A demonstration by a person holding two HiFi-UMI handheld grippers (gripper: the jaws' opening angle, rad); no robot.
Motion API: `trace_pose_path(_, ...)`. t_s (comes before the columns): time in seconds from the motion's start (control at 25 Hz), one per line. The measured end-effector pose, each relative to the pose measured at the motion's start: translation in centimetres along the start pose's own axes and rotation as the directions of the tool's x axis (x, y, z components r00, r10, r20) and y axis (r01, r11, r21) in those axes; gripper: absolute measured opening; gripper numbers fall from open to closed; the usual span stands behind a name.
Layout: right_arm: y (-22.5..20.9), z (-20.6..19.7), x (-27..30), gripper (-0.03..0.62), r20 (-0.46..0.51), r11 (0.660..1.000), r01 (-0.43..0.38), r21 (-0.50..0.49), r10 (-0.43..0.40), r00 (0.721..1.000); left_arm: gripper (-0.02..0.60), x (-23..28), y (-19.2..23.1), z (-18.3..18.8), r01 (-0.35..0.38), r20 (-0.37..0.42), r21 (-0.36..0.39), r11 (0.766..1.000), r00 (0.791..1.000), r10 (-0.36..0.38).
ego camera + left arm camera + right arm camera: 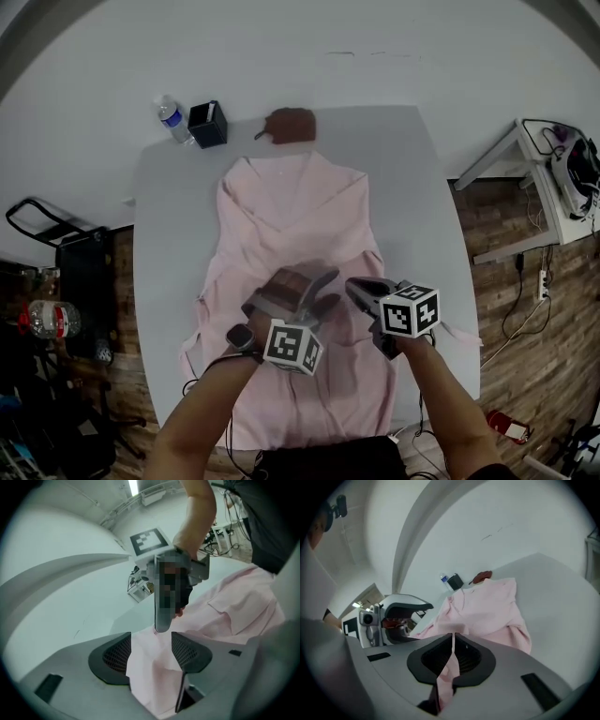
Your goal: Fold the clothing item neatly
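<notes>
Lab or recording room, I'd say: grey bench by a bare white wall, wood-plank floor, power strip with loose cables, gear-stacked side table.

At the far edge of the grey table, a clear water bottle stands just beside a dark open box. A flat brown object lies a little to their right. A white side table stands well off to the right on the wood-patterned floor.
</notes>
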State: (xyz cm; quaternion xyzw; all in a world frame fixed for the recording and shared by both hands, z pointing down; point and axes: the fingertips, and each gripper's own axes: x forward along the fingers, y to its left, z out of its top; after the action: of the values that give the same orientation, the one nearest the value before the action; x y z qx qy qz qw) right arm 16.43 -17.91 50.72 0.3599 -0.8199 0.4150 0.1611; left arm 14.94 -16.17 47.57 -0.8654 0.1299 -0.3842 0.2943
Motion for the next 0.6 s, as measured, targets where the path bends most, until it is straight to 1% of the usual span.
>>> trace_pose_path(0.08,-1.4,-0.1,-0.7,0.029,0.012,0.994,0.096,-0.060,-0.096,0.995,0.249,-0.8,0.6,1.0,-0.016,0.054,-0.045,0.999,0.998,0.019)
trace_pose_path(0.16,-1.9,-0.4,-1.5,0.030,0.033,0.979,0.156,-0.130,-0.153,0.988,0.249,-2.0,1.6,1.9,-0.035,0.110,-0.146,0.989,0.993,0.052)
trace_pose_path(0.2,-1.7,-0.6,-1.8,0.031,0.045,0.969,0.173,-0.174,-0.168,0.985,0.249,-2.8,2.3,2.1,-0.049,0.132,-0.215,0.975,0.988,0.079)
trace_pose_path(0.24,-1.3,-0.8,-1.9,0.031,0.052,0.953,0.186,-0.239,-0.179,0.983,0.249,-3.7,3.0,2.0,-0.064,0.148,-0.293,0.954,0.983,0.111)
trace_pose_path(0.28,-0.7,-1.2,-1.6,0.032,0.051,0.923,0.197,-0.331,-0.191,0.980,0.249,-4.8,3.7,1.7,-0.082,0.154,-0.373,0.924,0.977,0.149)
trace_pose_path(0.32,0.0,-1.7,-1.2,0.048,0.042,0.875,0.201,-0.440,-0.204,0.978,0.247,-5.9,4.2,1.1,-0.102,0.147,-0.446,0.889,0.972,0.186)
trace_pose_path(0.36,0.8,-2.4,-0.5,0.112,0.028,0.813,0.196,-0.548,-0.216,0.976,0.247,-7.1,4.5,0.4,-0.123,0.131,-0.504,0.855,0.967,0.217)
trace_pose_path(0.4,1.4,-3.2,0.2,0.148,0.011,0.745,0.184,-0.641,-0.231,0.973,0.247,-8.2,4.4,-0.2,-0.143,0.111,-0.546,0.826,0.964,0.240)
trace_pose_path(0.44,1.7,-3.9,1.1,0.163,-0.004,0.677,0.172,-0.716,-0.250,0.968,0.247,-9.2,4.2,-0.6,-0.159,0.093,-0.573,0.804,0.962,0.257)
trace_pose_path(0.52,1.4,-5.2,2.9,0.170,-0.025,0.548,0.154,-0.822,-0.304,0.952,0.247,-10.9,3.2,-0.7,-0.175,0.071,-0.611,0.772,0.959,0.274)
trace_pose_path(0.56,0.9,-5.6,3.5,0.170,-0.024,0.493,0.156,-0.856,-0.338,0.941,0.247,-11.5,2.7,-0.5,-0.176,0.069,-0.628,0.758,0.958,0.280)
trace_pose_path(0.6,0.3,-5.6,3.8,0.170,-0.008,0.450,0.174,-0.876,-0.375,0.927,0.247,-12.0,2.2,-0.1,-0.172,0.072,-0.648,0.742,0.956,0.285)
